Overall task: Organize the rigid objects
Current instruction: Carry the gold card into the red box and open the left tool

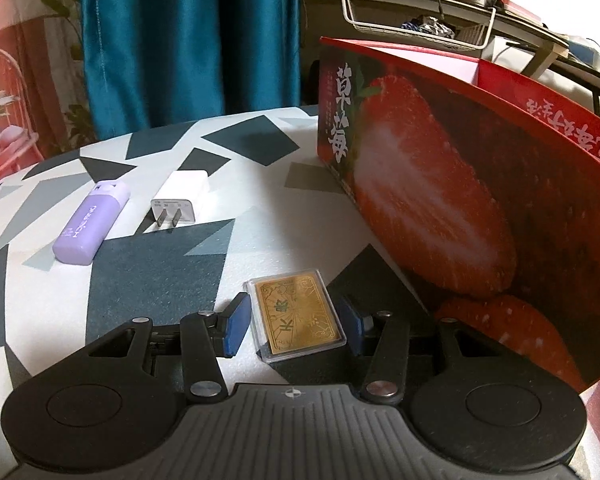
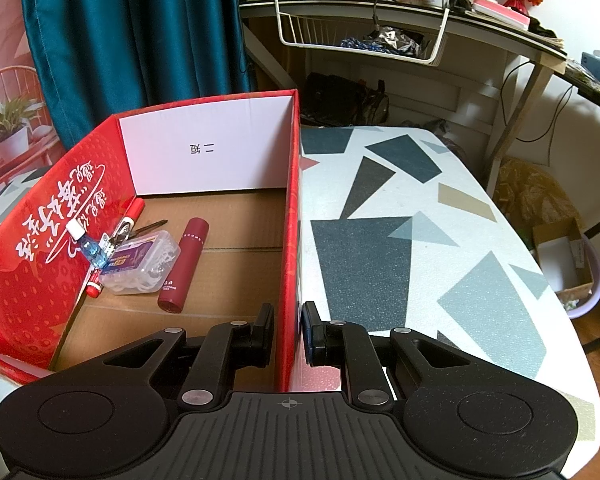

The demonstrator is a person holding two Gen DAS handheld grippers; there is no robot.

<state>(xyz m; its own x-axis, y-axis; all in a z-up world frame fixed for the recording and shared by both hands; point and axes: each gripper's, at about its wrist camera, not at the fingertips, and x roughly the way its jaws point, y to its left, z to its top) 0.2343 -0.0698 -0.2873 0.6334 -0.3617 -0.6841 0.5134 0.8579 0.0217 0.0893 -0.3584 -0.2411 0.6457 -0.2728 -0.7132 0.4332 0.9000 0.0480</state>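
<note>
A gold card in a clear case (image 1: 298,316) lies flat on the patterned table (image 1: 148,276), between the blue pads of my left gripper (image 1: 294,330). The gripper is open: a slit of table shows beside the left pad (image 1: 234,330), and the right pad is at the case's edge. A purple capped stick (image 1: 90,228) and a white plug charger (image 1: 180,200) lie further out to the left. My right gripper (image 2: 288,332) is shut on the right wall of the red strawberry box (image 2: 292,220). Inside lie a dark red tube (image 2: 184,264), a clear plastic case (image 2: 140,264) and small items.
The box's strawberry-printed side (image 1: 440,200) stands close to the right of my left gripper. Beyond the table are a teal curtain (image 1: 188,40) and a cluttered desk with a white wire basket (image 2: 360,28). A carton in a purple basin (image 2: 564,264) sits on the floor.
</note>
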